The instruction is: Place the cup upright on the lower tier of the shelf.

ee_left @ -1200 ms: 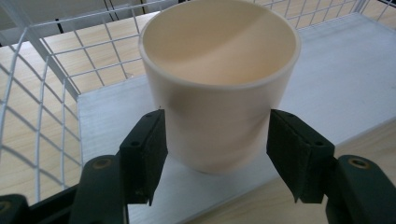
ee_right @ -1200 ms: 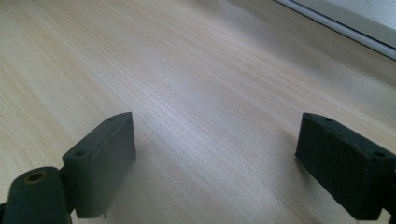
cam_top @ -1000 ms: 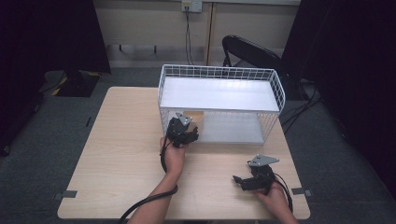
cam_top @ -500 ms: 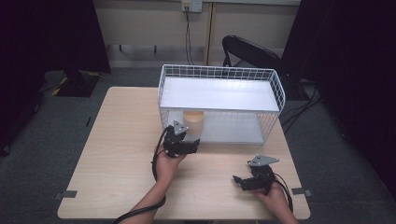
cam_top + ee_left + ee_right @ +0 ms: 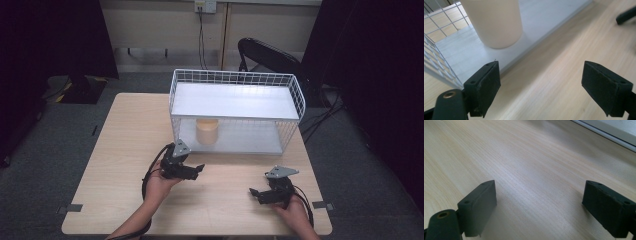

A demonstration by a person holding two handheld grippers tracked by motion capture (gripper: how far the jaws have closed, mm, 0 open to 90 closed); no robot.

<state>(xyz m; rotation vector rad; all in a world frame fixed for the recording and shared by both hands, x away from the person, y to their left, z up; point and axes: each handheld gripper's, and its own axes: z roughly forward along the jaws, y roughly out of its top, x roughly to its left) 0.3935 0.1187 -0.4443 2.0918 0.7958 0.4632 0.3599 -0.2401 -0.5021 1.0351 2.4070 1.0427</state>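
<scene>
A cream cup [image 5: 207,131] stands upright on the lower shelf of the white wire rack [image 5: 298,95], toward that shelf's left end; the rack sits at the far edge of the worktop [image 5: 120,145]. The left gripper [image 5: 199,169] hovers just in front of the rack over the worktop's middle, jaws released and empty, clear of the cup. The right gripper [image 5: 254,192] is held near the worktop's near right corner, jaws likewise spread wide, holding nothing.

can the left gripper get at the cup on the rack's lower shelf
Probably yes: the left gripper is open and empty, the cup stands near the shelf's open front edge, and only bare table lies between them.
</scene>
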